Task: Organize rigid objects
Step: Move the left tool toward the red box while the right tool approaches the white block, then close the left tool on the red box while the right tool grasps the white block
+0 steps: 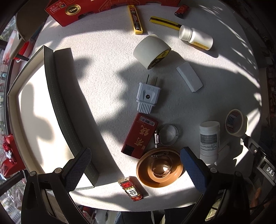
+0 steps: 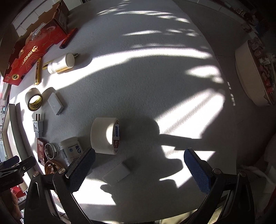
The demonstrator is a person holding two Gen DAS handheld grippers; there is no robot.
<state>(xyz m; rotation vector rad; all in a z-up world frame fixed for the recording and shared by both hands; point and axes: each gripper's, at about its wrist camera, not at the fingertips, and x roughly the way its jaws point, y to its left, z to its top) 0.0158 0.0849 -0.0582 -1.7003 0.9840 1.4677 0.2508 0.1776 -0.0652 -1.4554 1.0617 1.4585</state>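
Observation:
My left gripper (image 1: pixel 136 170) is open above a brown dish (image 1: pixel 159 168) and a small red pack (image 1: pixel 131 188) at the table's near edge. Beyond them lie a red box (image 1: pixel 139 135), a metal hose clamp (image 1: pixel 166 135), a grey plug (image 1: pixel 148 96), a white tape roll (image 1: pixel 151 50), a white block (image 1: pixel 189 76) and an upright white bottle (image 1: pixel 209 141). An open, empty tray (image 1: pixel 34 112) sits on the left. My right gripper (image 2: pixel 139 169) is open, with a masking tape roll (image 2: pixel 105 135) ahead and a flat white block (image 2: pixel 117 173) between its fingers' line.
Far across the table lie a red carton (image 1: pixel 69 10), two yellow utility knives (image 1: pixel 135 19), a lying white bottle (image 1: pixel 195 37) and a red battery (image 1: pixel 181 10). A cream container (image 2: pixel 250 75) sits at the right. The left gripper (image 2: pixel 15 167) shows at the lower left.

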